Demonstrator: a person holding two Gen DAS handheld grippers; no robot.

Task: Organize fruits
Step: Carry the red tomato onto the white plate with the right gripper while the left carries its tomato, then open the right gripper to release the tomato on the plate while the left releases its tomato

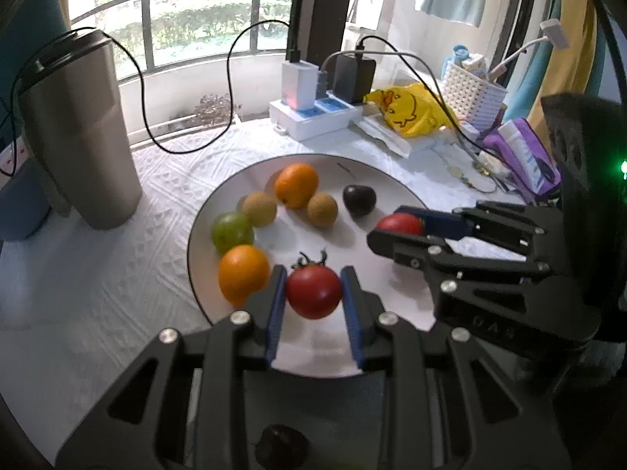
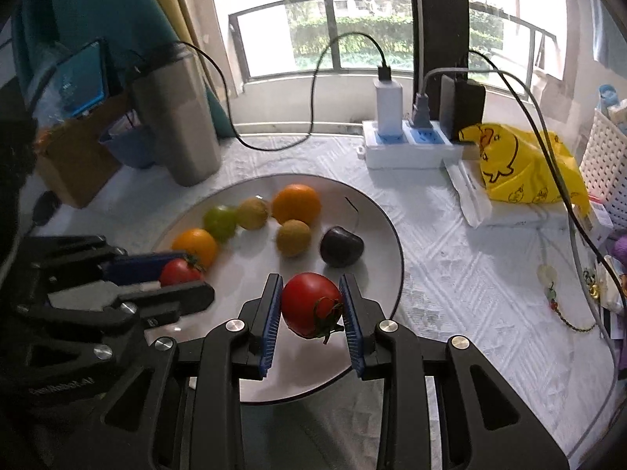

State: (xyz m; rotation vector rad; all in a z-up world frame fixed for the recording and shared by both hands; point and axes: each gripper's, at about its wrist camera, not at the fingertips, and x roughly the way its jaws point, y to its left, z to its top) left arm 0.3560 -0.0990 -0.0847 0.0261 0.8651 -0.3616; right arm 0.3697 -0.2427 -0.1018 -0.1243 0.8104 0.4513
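A round white plate [image 1: 376, 180] [image 2: 376, 215] holds two oranges [image 1: 296, 185] [image 1: 243, 273], a green fruit [image 1: 232, 232], two tan round fruits [image 1: 259, 208] [image 1: 322, 209] and a dark plum [image 1: 359, 200] [image 2: 341, 246]. My left gripper [image 1: 313, 291] is shut on a red tomato [image 1: 313, 291] just above the plate's near side; it shows in the right wrist view [image 2: 180, 272]. My right gripper [image 2: 312, 305] is shut on another red tomato [image 2: 309, 303] over the plate's right front, seen also in the left wrist view [image 1: 401, 224].
A steel tumbler [image 1: 78, 133] [image 2: 176, 117] stands left of the plate. A white power strip [image 1: 313, 113] [image 2: 407, 149] with chargers and cables sits behind. A yellow duck bag [image 1: 411, 109] [image 2: 521, 168], a white basket [image 1: 470, 90] and a purple pack [image 1: 525, 156] crowd the right.
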